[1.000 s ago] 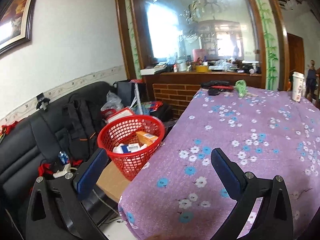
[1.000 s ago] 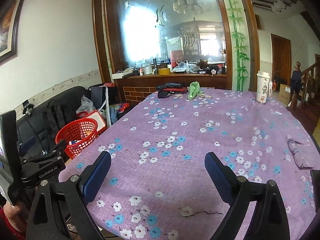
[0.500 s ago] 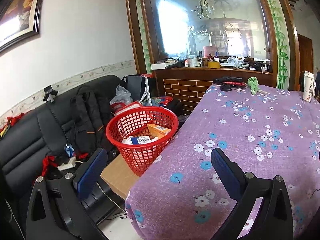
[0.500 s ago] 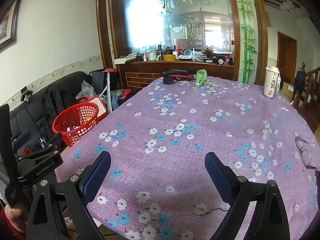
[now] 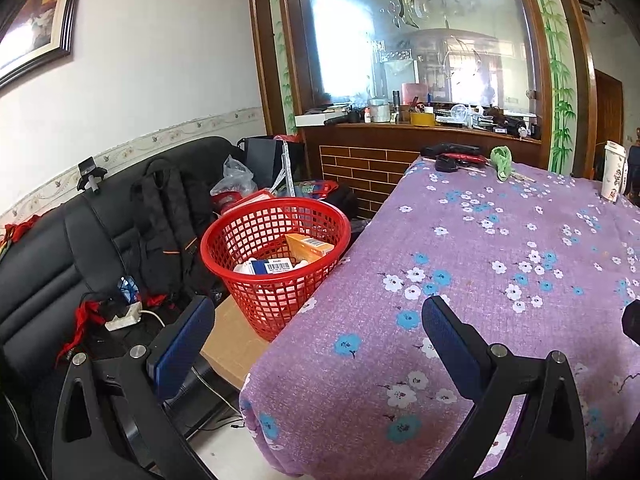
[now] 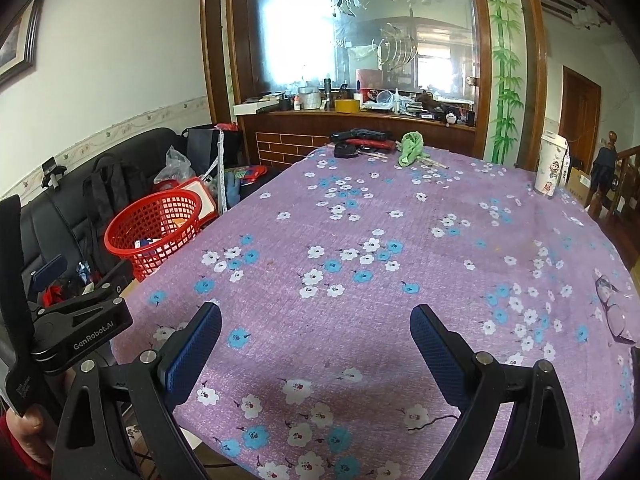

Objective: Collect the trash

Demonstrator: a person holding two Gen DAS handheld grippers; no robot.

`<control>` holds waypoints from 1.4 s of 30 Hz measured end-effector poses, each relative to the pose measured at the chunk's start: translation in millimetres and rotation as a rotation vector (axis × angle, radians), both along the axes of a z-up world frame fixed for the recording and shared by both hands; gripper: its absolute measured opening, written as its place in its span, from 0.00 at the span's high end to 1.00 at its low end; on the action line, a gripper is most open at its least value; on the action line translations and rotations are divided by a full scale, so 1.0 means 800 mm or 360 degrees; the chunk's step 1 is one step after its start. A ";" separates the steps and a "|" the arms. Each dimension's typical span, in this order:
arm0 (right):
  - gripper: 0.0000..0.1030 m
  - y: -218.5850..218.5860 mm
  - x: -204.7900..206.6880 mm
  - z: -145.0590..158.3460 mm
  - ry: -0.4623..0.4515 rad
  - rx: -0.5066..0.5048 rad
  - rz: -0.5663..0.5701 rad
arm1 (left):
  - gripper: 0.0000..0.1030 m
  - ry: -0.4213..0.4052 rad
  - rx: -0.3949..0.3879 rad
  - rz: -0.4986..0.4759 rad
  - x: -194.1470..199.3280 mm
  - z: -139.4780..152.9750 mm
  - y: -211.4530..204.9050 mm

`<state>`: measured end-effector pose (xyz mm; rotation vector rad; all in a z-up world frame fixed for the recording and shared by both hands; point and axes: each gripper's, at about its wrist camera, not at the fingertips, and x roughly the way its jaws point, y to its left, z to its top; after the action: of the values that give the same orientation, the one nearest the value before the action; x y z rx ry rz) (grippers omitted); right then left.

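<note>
the red basket is sitting on a cardboard box just left of the tabletop, already holding cartons. both the left gripper and the right gripper are hanging released, gripping nothing — a careless swing could be knocking the basket off its box.
</note>
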<state>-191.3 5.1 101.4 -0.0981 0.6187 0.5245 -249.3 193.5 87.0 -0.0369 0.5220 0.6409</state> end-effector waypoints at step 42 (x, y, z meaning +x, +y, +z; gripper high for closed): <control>0.05 0.004 0.009 -0.011 0.0067 -0.0033 -0.0005 | 0.00 0.0046 -0.0003 -0.0028 0.005 -0.011 -0.004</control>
<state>-184.3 8.4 92.8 -0.1059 0.6655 0.5184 -245.1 190.6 78.1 -0.0247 0.5499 0.6244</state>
